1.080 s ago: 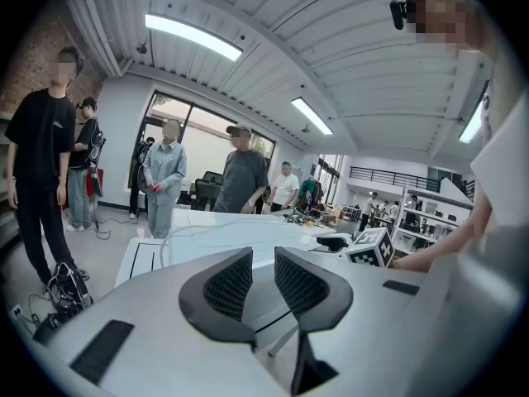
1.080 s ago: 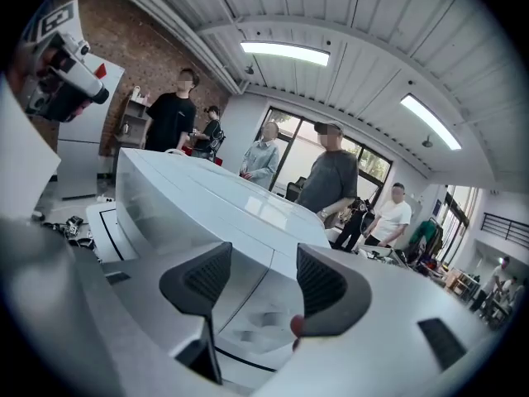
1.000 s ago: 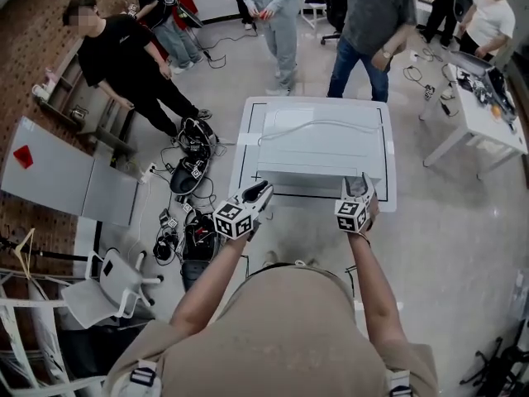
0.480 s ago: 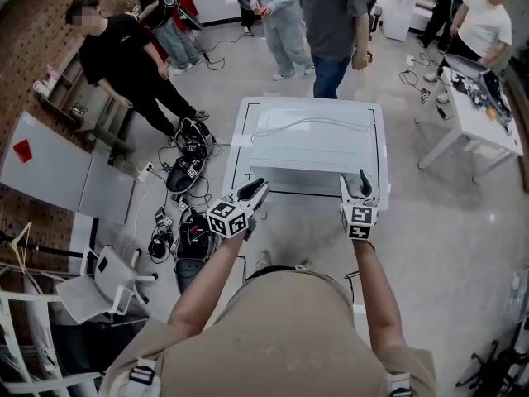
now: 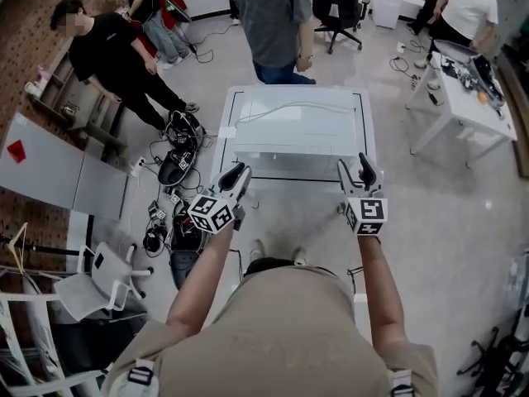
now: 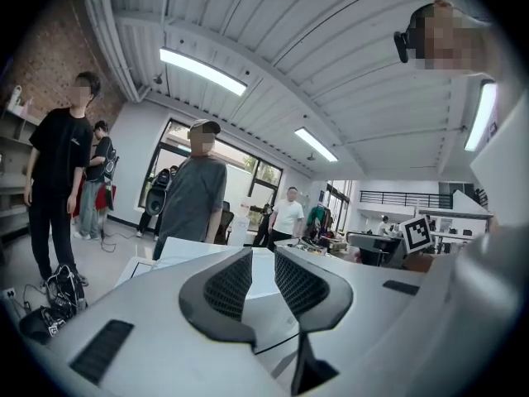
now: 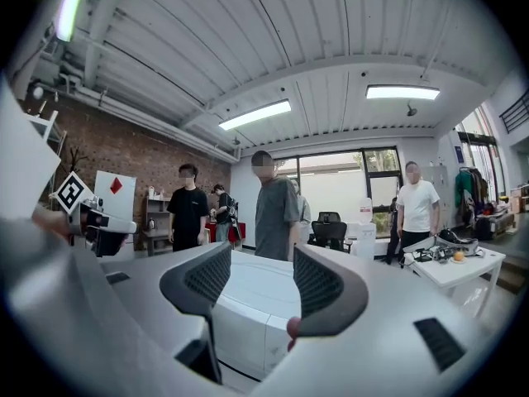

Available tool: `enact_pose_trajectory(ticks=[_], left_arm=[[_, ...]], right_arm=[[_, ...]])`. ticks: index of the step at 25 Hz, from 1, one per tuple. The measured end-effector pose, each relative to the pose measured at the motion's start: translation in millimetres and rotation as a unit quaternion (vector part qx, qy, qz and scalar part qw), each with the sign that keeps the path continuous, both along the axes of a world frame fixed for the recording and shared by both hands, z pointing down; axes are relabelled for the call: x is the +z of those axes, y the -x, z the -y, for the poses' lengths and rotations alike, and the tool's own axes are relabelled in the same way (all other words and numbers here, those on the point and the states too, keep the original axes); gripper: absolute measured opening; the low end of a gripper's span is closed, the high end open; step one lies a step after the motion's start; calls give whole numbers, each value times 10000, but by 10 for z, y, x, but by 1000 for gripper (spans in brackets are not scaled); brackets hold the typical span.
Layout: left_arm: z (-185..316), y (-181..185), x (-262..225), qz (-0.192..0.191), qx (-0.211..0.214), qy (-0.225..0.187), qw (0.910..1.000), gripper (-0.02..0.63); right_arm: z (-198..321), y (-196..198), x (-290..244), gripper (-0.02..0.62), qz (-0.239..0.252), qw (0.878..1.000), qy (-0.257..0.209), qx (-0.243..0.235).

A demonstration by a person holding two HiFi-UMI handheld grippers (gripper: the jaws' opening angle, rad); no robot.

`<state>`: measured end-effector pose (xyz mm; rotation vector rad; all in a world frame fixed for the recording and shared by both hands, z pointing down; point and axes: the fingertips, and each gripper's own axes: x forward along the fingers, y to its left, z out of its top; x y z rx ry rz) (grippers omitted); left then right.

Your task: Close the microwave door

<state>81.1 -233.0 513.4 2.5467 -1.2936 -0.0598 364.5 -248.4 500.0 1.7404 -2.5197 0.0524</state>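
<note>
Workshop interior: brick wall (image 7: 124, 151) at left, tall windows (image 7: 347, 193) beyond, ribbed white ceiling (image 7: 331, 48) with strip lights (image 7: 254, 114). The pale floor (image 5: 463, 222) carries a white side table (image 5: 471, 114), black office chair (image 5: 339, 2) and tangled cables (image 5: 161, 236).

Bright, even light from ceiling tubes (image 6: 202, 71) toward eleven o'clock, soft shadows, strong fisheye curving, dark vignetted corners.

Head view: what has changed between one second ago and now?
The right gripper, at the microwave's front a second ago, drew back a little and hangs off it, jaws apart, empty. The left gripper moved back and leftwards, also empty. A person in grey stepped up to the table's far edge. The microwave did not move.
</note>
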Motion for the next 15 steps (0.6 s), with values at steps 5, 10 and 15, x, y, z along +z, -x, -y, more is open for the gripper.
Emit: enact_pose_trajectory(ticks=[5,10,15], left_arm=[[-39,-41,-53,-8,-71,-59,10000,74],[-59,-147,-35,-10,-13,-75,10000,74],[-43,-219,-3,-40,24,-82,10000,74]], right_arm=[[-146,-143,-38,242,-1,10000,-12,-56],[-253,-293,1,242,-37,10000,35,7],[-285,-395,46,242,-12,10000,74,34]])
